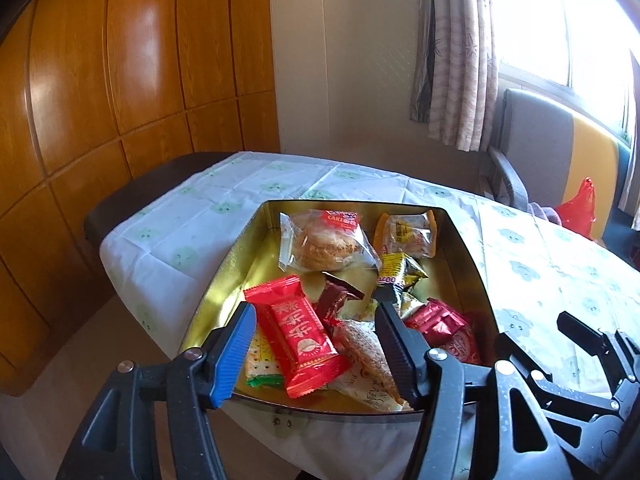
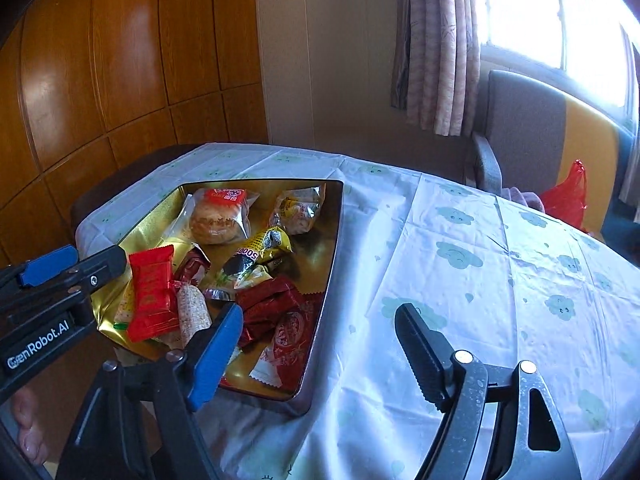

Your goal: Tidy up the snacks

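A gold-lined tin box (image 1: 224,276) (image 2: 334,240) sits on the table's left part, full of wrapped snacks. In it lie a bright red packet (image 1: 298,340) (image 2: 152,296), a clear-wrapped cake (image 1: 324,246) (image 2: 218,218), a yellow packet (image 1: 400,274) (image 2: 264,246) and dark red packets (image 1: 438,320) (image 2: 272,306). My left gripper (image 1: 314,314) (image 2: 72,264) is open and empty, held above the box's near end over the red packet. My right gripper (image 2: 320,316) (image 1: 532,332) is open and empty, over the box's right wall and the cloth beside it.
The table wears a white cloth with green cloud prints (image 2: 480,280). A grey and yellow chair (image 2: 520,128) stands behind it with a red plastic bag (image 2: 568,196). Wooden panelling (image 1: 120,80) is on the left; a curtain (image 1: 460,52) and a bright window are at the right.
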A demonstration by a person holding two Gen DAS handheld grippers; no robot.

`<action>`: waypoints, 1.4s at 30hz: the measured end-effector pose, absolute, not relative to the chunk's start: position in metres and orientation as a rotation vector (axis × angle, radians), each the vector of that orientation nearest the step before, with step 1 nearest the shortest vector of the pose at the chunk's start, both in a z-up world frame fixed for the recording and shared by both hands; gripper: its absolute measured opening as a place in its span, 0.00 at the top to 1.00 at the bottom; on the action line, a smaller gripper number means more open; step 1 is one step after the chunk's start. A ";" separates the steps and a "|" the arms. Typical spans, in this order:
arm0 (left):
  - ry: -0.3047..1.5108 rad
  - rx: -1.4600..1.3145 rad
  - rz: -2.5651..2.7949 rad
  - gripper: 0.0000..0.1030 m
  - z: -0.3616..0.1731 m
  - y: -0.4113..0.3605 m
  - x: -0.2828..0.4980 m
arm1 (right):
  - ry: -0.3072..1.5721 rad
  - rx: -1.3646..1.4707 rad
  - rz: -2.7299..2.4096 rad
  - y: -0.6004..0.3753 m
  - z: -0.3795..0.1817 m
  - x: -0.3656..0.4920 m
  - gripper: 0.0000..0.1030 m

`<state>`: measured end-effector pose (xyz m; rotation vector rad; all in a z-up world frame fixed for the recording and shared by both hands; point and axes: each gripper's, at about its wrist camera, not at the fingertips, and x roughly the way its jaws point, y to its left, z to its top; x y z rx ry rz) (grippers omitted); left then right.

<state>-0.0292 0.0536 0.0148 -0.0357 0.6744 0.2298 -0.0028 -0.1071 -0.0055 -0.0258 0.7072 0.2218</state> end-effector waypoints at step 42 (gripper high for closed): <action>0.662 -0.032 0.276 0.39 0.016 0.062 -0.032 | 0.677 -0.069 0.230 -0.096 -0.002 -0.008 0.18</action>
